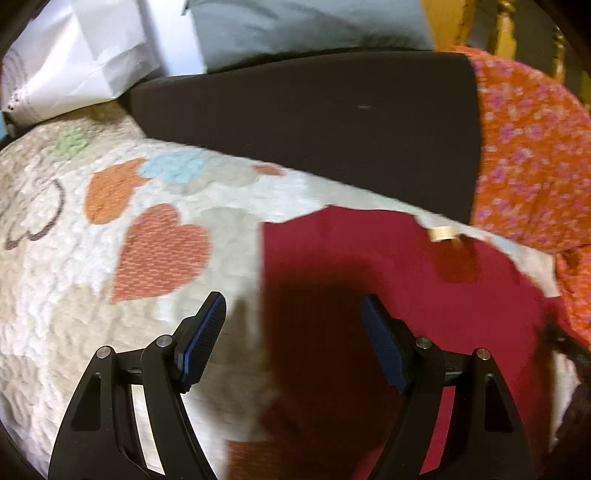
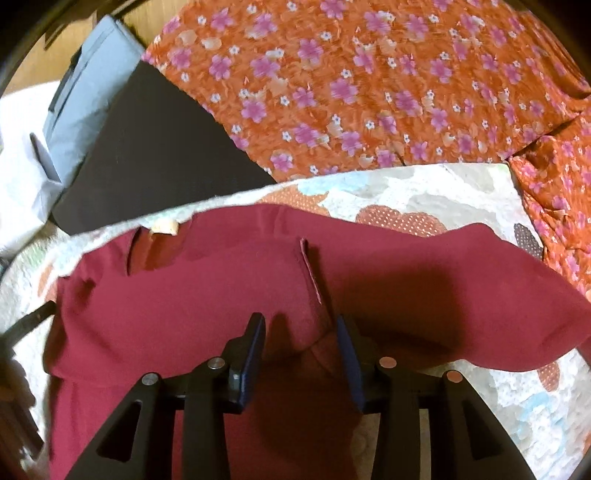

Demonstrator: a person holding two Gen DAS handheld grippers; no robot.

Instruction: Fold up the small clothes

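Observation:
A dark red garment [image 1: 388, 266] lies spread on a quilted bedspread with heart shapes [image 1: 110, 240]. A small tan tag [image 1: 443, 233] sits at its far edge. My left gripper [image 1: 293, 321] is open and empty, hovering over the garment's left edge. In the right wrist view the red garment [image 2: 184, 295] fills the middle, with a raised seam or placket [image 2: 310, 269]. My right gripper [image 2: 301, 328] is open just above the cloth, one finger on each side of a fold, gripping nothing.
A black flat cushion [image 1: 314, 122] lies beyond the bedspread. An orange floral cloth [image 2: 369, 81] is piled at the far right. White paper bags [image 1: 74, 62] and a grey pillow [image 1: 295, 26] sit at the back. A yellow wooden bedpost [image 1: 506, 29] stands behind.

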